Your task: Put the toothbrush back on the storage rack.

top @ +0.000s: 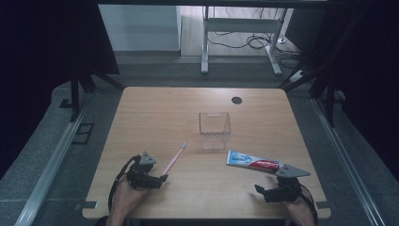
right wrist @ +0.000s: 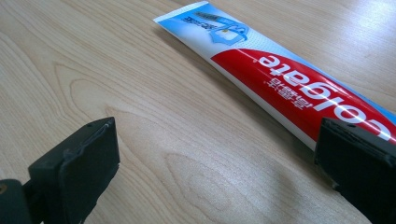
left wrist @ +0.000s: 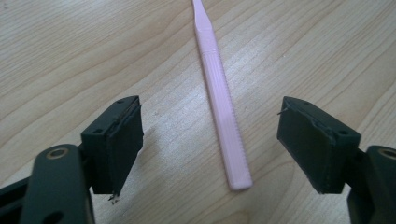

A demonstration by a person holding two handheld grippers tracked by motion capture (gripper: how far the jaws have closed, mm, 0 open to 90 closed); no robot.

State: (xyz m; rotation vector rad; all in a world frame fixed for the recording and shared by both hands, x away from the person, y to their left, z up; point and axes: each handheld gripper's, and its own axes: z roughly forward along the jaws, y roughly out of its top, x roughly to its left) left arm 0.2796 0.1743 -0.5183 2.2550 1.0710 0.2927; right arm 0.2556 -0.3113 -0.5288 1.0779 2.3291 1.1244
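A pink toothbrush [top: 174, 159] lies flat on the wooden table [top: 155, 113], head pointing away toward a clear plastic box [top: 214, 130]. My left gripper [top: 162, 179] sits at the handle's near end, open. In the left gripper view the toothbrush handle [left wrist: 219, 93] runs between the two black jaws, touching neither. A red, white and blue toothpaste tube [top: 252, 161] lies to the right of the box. My right gripper [top: 260, 190] is open just in front of it. In the right gripper view the tube [right wrist: 289, 88] passes behind the right jaw, with bare wood between the jaws.
A round dark grommet [top: 236, 100] is set in the table near its far edge. Beyond the table stand the white legs of another desk [top: 205, 42] with cables on the floor. Dark curtains hang at both sides.
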